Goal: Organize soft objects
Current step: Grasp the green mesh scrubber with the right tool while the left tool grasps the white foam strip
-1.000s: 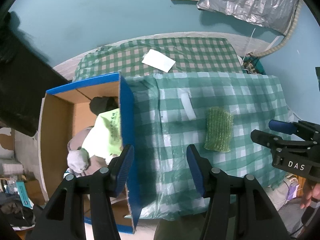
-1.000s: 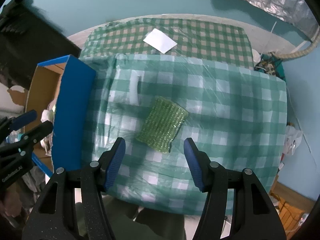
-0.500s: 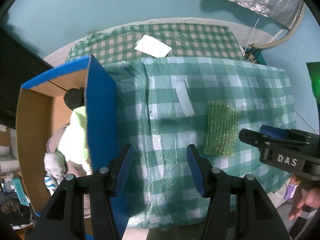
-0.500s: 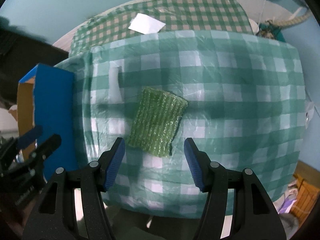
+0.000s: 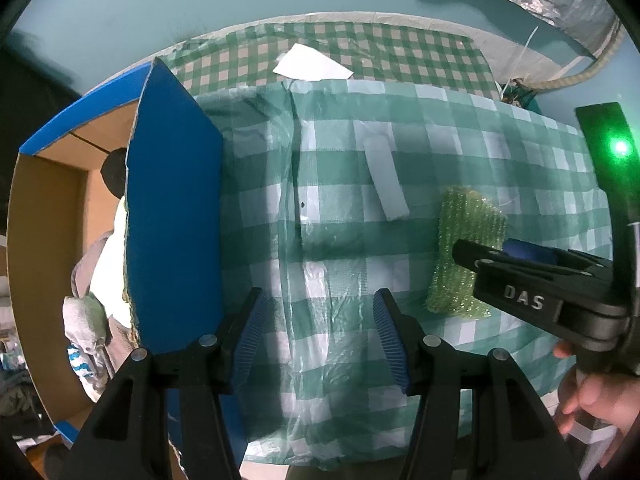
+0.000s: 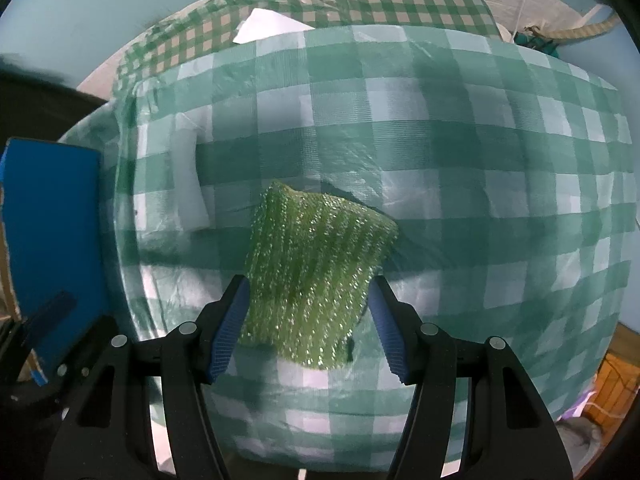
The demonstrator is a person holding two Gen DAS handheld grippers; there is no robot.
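A glittery green knitted scrubber (image 6: 316, 264) lies on the green checked tablecloth (image 6: 460, 168). My right gripper (image 6: 308, 304) hangs over its near end, open, with one blue pad at each side edge of the scrubber and neither visibly squeezing it. In the left wrist view the scrubber (image 5: 468, 220) shows half covered by the right gripper (image 5: 486, 250). My left gripper (image 5: 318, 336) is open over bare cloth, just right of the blue cardboard box (image 5: 176, 220). Nothing is between its pads.
The box stands at the table's left edge and holds soft clothes (image 5: 86, 312), among them a pale yellow-green piece and grey fabric. A white sheet of paper (image 5: 312, 66) lies on the far cloth. A white strip (image 5: 386, 180) lies mid-table. A person's hand (image 5: 592, 396) holds the right gripper.
Both grippers have come down toward the table. The scrubber now sits between the right gripper's pads instead of ahead of them. The left gripper has shifted right, off the box's edge.
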